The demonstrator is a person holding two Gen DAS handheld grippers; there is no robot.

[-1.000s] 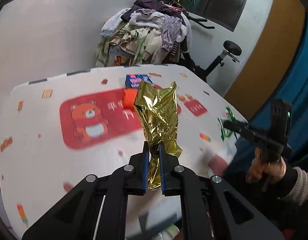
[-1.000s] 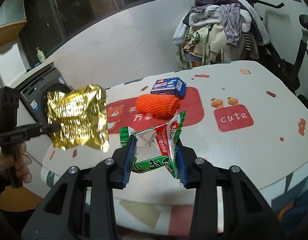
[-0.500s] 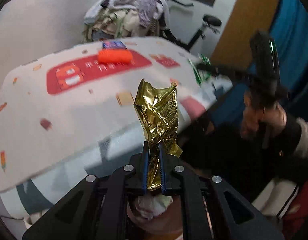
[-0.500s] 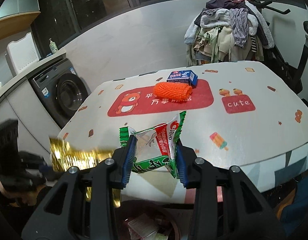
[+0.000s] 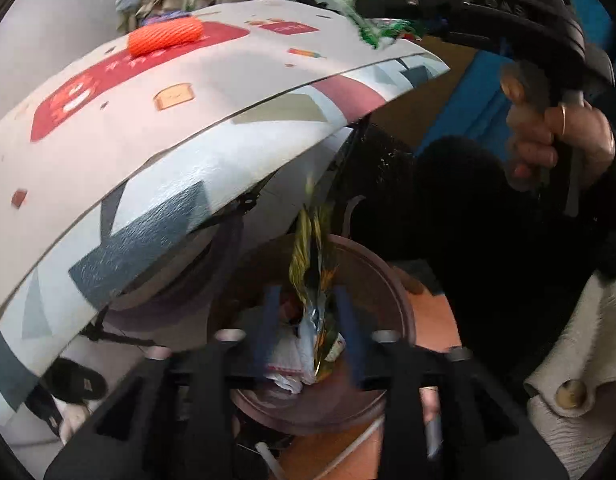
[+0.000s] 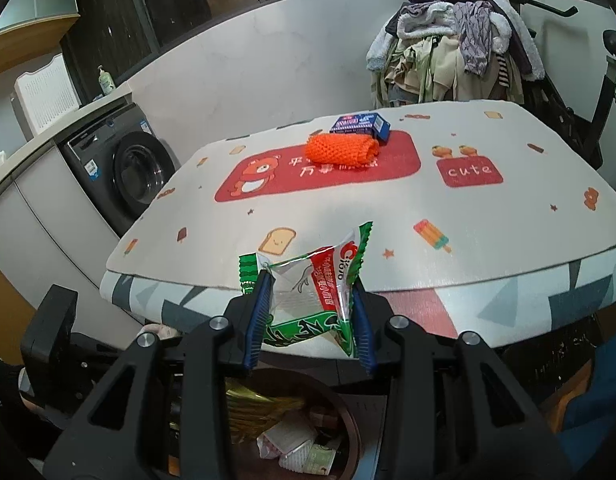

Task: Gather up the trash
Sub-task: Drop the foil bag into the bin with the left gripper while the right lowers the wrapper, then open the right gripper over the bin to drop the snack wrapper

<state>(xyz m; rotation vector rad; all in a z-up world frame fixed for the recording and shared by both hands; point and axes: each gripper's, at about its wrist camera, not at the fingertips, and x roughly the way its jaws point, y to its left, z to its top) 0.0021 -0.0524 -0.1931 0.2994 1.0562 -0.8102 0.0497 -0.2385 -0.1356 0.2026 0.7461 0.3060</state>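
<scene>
My left gripper [image 5: 308, 320] is open, pointing down over a round brown trash bin [image 5: 383, 280] under the table edge. The gold foil wrapper [image 5: 313, 264] hangs loose between the spread jaws, over the paper trash in the bin. My right gripper [image 6: 309, 312] is shut on a green, red and clear snack wrapper [image 6: 315, 284], held above the same bin [image 6: 347, 412] in front of the table. An orange mesh roll [image 6: 341, 150] and a blue box [image 6: 361, 124] lie on the table. The right gripper with its wrapper [image 5: 381, 30] shows at the top of the left wrist view.
The table [image 6: 507, 224] has a patterned cloth with a red bear mat. A washing machine [image 6: 124, 168] stands at the left, a pile of clothes [image 6: 455, 52] on an exercise bike behind. A slipper [image 5: 74, 380] lies on the floor under the table.
My left gripper swung down from the table to the bin and opened, letting the gold wrapper go. My right gripper came a little lower, still holding the green wrapper.
</scene>
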